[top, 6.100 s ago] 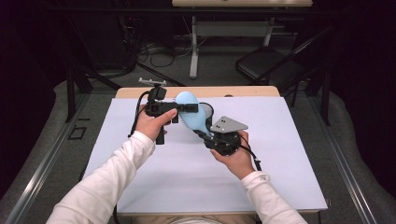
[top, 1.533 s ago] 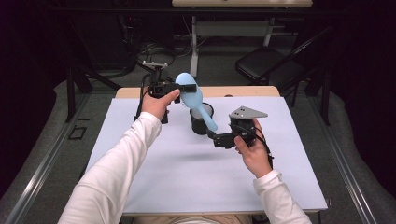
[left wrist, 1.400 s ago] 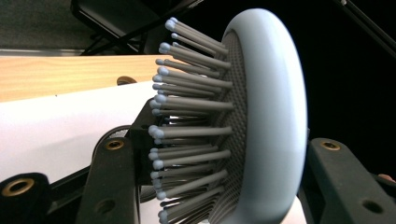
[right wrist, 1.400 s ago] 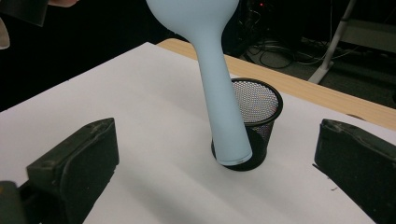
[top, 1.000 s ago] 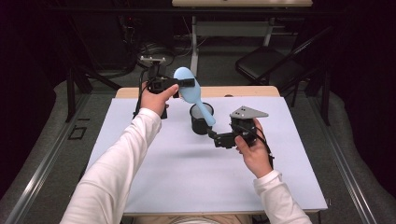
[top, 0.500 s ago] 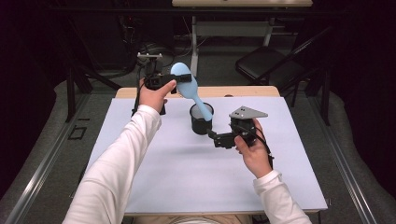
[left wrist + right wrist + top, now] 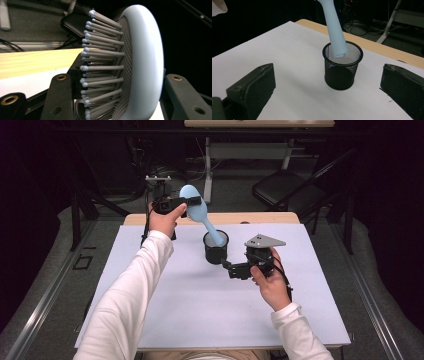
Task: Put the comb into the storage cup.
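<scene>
A light-blue hairbrush [image 7: 201, 216] hangs slanted above the far part of the table, head up and handle down. My left gripper [image 7: 188, 203] is shut on its head; in the left gripper view the jaws clamp the bristled head [image 7: 145, 62] from both sides. The handle's end [image 7: 333, 30] dips into the mouth of a black mesh cup [image 7: 216, 252] that stands upright on the white sheet. My right gripper [image 7: 229, 269] lies just right of the cup, open, its jaws wide apart and apart from the cup [image 7: 342, 72].
The white sheet [image 7: 190, 310] covers the table, with a strip of wooden tabletop [image 7: 260, 218] bare at the far edge. Beyond it are a dark chair [image 7: 287, 192], a desk frame [image 7: 207, 165] and cables on the floor.
The left hand has lifted and drawn back a little, swinging the brush steeper so the handle's end now sits in the cup's mouth. The right gripper has stayed put.
</scene>
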`<move>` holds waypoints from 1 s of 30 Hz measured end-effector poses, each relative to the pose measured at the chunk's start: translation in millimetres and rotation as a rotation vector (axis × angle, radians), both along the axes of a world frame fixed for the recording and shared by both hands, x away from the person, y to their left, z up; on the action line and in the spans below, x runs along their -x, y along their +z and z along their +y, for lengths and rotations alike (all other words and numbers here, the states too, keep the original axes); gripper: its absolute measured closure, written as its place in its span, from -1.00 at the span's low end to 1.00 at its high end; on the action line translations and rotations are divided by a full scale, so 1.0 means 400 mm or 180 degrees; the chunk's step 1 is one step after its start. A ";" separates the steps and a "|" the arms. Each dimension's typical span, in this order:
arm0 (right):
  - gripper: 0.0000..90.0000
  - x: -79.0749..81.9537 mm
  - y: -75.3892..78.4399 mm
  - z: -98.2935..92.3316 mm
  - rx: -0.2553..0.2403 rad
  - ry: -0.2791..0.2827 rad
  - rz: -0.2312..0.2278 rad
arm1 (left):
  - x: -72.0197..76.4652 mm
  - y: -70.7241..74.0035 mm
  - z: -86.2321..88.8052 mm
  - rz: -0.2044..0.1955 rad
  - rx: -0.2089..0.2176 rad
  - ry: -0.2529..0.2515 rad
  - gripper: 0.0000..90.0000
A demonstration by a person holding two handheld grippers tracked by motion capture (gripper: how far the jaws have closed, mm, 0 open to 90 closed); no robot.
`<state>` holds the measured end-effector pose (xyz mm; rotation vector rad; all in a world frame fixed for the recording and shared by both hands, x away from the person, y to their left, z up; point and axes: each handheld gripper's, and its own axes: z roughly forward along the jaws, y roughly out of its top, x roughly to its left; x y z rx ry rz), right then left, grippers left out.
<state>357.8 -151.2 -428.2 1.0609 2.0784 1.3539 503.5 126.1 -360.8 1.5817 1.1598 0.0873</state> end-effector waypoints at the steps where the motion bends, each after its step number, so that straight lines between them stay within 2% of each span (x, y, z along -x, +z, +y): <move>1: -1.00 0.000 0.000 0.000 0.0003 0.0003 -0.0003 | -0.001 -0.001 0.001 -0.0019 -0.0009 0.0012 0.08; 7: -1.00 0.000 -0.001 0.001 0.0003 0.0002 0.0009 | -0.004 -0.001 0.001 -0.0093 -0.0010 0.0069 0.08; 13: -1.00 0.000 -0.003 0.002 0.0010 -0.0014 -0.0002 | -0.003 -0.005 -0.006 -0.0195 -0.0075 0.0100 0.08; 19: -1.00 -0.001 -0.003 0.001 0.0011 -0.0019 0.0010 | -0.002 -0.012 -0.013 -0.0239 -0.0054 0.0078 0.08; 21: -1.00 0.000 -0.003 0.001 0.0011 -0.0019 0.0013 | -0.001 -0.011 -0.015 -0.0260 -0.0105 0.0096 0.08; 27: -1.00 -0.001 -0.005 0.003 0.0010 -0.0022 0.0024 | -0.002 -0.015 -0.020 -0.0268 -0.0131 0.0076 0.08; 30: -1.00 -0.001 -0.005 0.003 0.0024 -0.0023 0.0026 | -0.002 -0.017 -0.027 -0.0312 -0.0163 0.0054 0.08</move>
